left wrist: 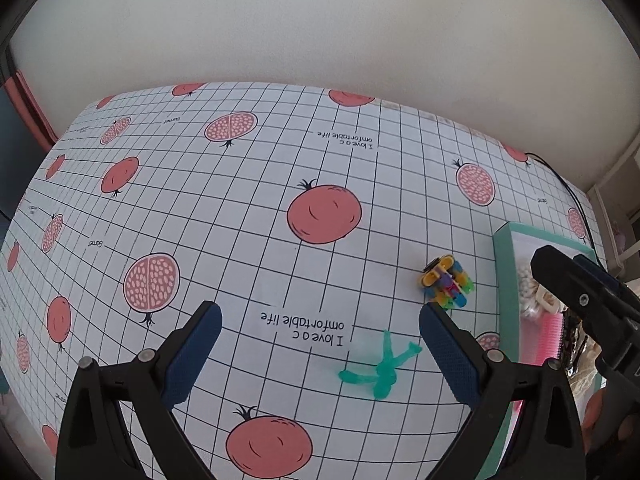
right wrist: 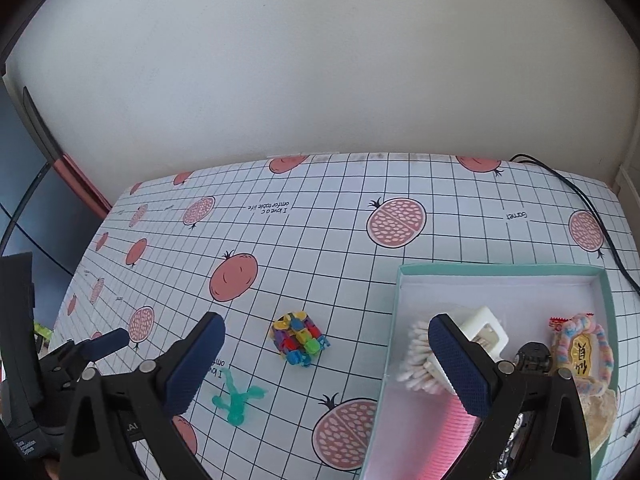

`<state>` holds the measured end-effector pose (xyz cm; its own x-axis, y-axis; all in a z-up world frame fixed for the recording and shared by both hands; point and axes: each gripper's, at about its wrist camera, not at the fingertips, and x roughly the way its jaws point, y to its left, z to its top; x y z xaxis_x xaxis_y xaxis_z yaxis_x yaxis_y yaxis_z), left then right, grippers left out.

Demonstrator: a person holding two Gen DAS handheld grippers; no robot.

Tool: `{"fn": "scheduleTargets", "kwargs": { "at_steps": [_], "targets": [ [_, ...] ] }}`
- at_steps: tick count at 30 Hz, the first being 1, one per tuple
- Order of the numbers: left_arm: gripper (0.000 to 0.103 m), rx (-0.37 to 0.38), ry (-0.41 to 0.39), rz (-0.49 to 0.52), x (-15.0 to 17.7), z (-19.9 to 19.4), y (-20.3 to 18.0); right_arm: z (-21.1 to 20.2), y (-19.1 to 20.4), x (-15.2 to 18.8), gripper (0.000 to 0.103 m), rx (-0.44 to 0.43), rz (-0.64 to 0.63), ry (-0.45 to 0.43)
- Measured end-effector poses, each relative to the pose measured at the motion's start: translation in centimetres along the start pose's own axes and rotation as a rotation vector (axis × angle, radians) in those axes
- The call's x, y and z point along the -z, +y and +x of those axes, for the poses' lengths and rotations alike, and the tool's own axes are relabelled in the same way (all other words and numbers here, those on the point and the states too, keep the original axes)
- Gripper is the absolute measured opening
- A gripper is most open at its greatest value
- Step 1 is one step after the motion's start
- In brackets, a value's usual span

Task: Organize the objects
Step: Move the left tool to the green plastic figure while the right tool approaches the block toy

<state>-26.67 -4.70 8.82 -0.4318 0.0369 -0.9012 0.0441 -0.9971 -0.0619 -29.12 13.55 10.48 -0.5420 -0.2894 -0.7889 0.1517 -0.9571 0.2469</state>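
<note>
- The table was the biggest thing, with a checked cloth and red fruit pictures on it.
- The green box sat on the right side of the table. It already held a pink comb, a bunch of cotton swabs, a white block and a fuzzy charm. I think the loose toys belonged in there too.
- My left gripper hung over the table with its two blue pads wide apart and nothing between them.
- My right gripper was wide apart and empty too, one finger over the box.
- The block toy stood on the cloth just left of the box. It looked hard and light, made of little snapped-on pieces, so I guessed a soft squeeze across its flat sides was best, or bits might pop off.
- The green stretchy man lay flat between my left pads, nearer the right one. He looked soft, bendy and maybe sticky, so I guessed the thick middle was the place to pinch.
</note>
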Motion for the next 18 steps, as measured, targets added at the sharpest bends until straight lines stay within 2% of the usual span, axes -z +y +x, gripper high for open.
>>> {"fn": "scheduleTargets", "kwargs": {
  "at_steps": [8, 18],
  "targets": [
    [0.099, 0.044, 0.082, 0.042, 1.0, 2.0, -0.4, 2.2, 0.8, 0.4, 0.103, -0.014, -0.002, 0.03],
    [0.099, 0.038, 0.179, 0.14, 2.3, 4.4, -2.3, 4.2, 1.1, 1.1, 0.09, -0.014, -0.018, 0.069]
  ]
}}
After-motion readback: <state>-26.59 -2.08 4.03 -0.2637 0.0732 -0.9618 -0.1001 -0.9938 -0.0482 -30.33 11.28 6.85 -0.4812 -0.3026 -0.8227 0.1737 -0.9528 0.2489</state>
